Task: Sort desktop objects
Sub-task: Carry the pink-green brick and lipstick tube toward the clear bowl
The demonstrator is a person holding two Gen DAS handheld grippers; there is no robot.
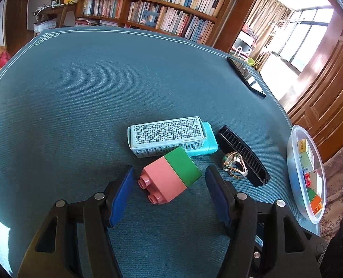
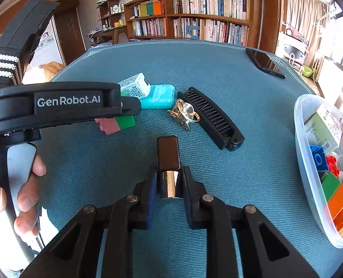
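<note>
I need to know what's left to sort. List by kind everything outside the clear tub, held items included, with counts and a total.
Pink-and-green block: 1
Printed box: 1
Teal case: 1
Black comb: 1
Gold clip: 1
Phone: 1
Brown-and-silver tube, in the right gripper: 1
Total: 7

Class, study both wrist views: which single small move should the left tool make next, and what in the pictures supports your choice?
Probably close the left tool on the pink-and-green block. The block lies between its open blue pads, neither touching it, so a squeeze would grip it. The right tool already holds a brown-and-silver tube, and the clear tub holds similar blocks.
</note>
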